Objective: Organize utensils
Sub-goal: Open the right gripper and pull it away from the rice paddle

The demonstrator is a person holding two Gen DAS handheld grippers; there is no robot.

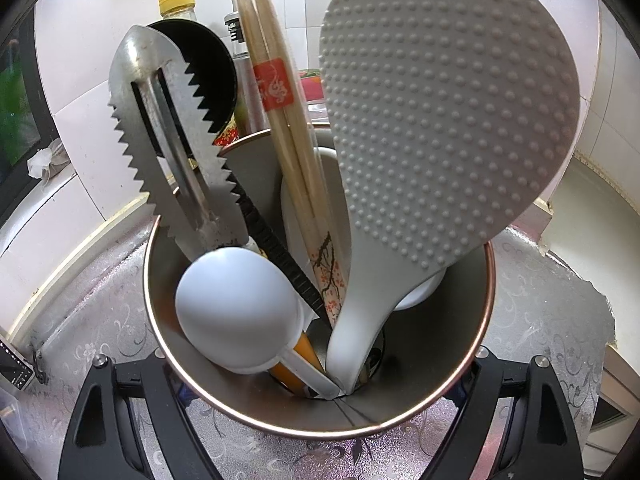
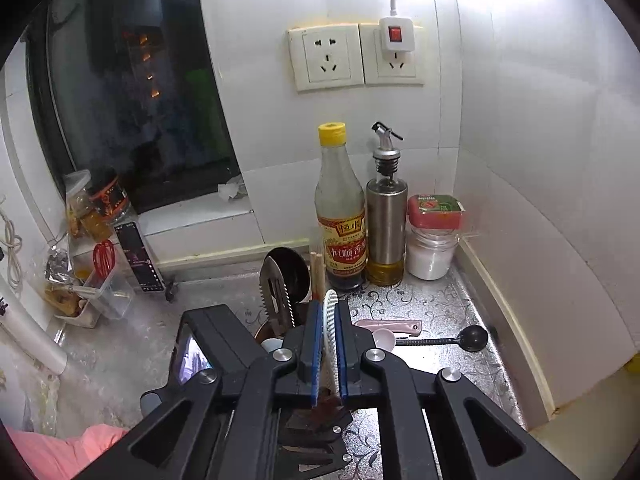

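Holder (image 1: 460, 392): round metal cup, rim copper-toned, standing on the foil-patterned counter (image 1: 100, 320). The left gripper (image 1: 320, 364) straddles it, one black finger on each outer side, jaws closed against the wall; judged a steadying hold, so the cup does not tip while items go in.

Paddle (image 1: 440, 112): grey, dimpled rice paddle, handle down in the holder, head up and leaning toward the camera. In the right wrist view the right gripper (image 2: 329, 344) pinches the paddle (image 2: 330, 320) edge-on between its blue pads (image 2: 317, 344), jaws narrow and shut on the head. Probably gripped high so the handle can reach the bottom.

Scraper (image 1: 168, 144): serrated steel tool, blade up, leaning on the far left rim.

Ladle (image 1: 200, 68): black, behind the scraper, handle running down into the cup.

Chopsticks (image 1: 280, 120): wrapped pair, upright at the middle.

Spoon (image 1: 236, 304): white, bowl up, against the near left wall.

Still out, on the counter to the right: black scoop (image 2: 472, 338), pink knife (image 2: 392, 326), a small pale spoon (image 2: 382, 338) beside them. Sorting judged partly done.

Back corner, not part of the job: vinegar bottle (image 2: 340, 216), oil dispenser (image 2: 386, 224), red-lidded jar (image 2: 434, 236).
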